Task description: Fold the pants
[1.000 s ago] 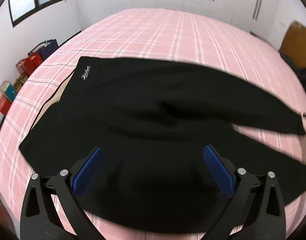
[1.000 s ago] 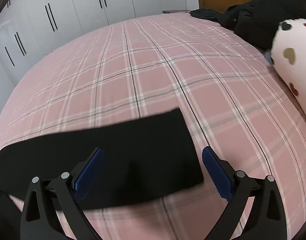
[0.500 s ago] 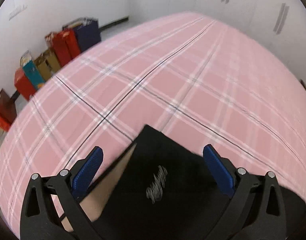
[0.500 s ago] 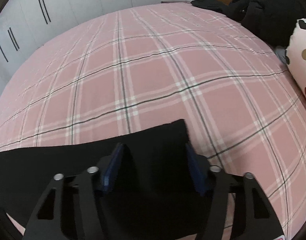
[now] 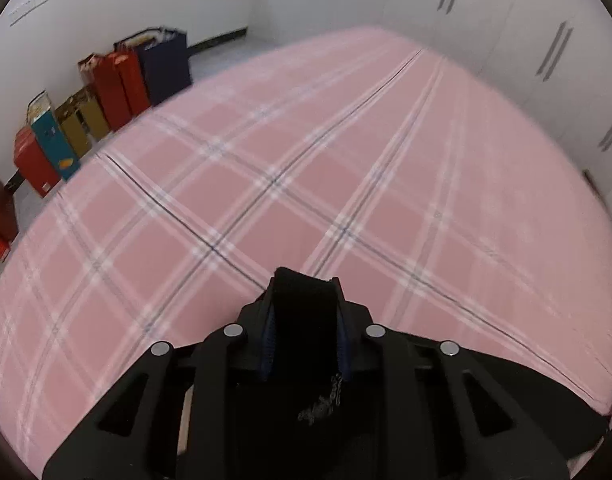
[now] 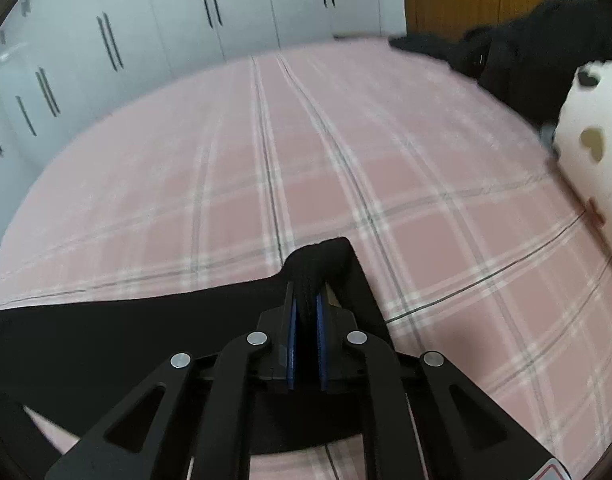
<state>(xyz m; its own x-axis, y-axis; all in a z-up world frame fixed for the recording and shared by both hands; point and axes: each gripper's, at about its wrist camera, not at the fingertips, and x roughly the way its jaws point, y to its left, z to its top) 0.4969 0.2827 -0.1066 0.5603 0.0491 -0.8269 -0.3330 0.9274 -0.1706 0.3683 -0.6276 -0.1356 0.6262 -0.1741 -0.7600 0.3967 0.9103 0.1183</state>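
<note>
Black pants (image 6: 106, 340) lie on the pink plaid bed (image 6: 426, 240), both ends pinched. Left claw (image 5: 306, 320) is closing, its pads pressing a bunched corner near the printed logo. Right claw (image 6: 306, 320) is pressed together on the hem of a leg, which rises slightly off the sheet. Judgement: grasping step complete; fold not yet made. Next move calls for lifting both ends evenly and carrying one across, keeping the cloth taut.

Count: one pair of black pants (image 6: 118, 344), two grippers – left (image 5: 306, 300), right (image 6: 306, 312), one pink plaid bed (image 5: 346, 168), roughly seven gift bags (image 5: 122, 84) by wall, one heart-print pillow (image 6: 590, 152), one dark clothes pile (image 6: 538, 56).
</note>
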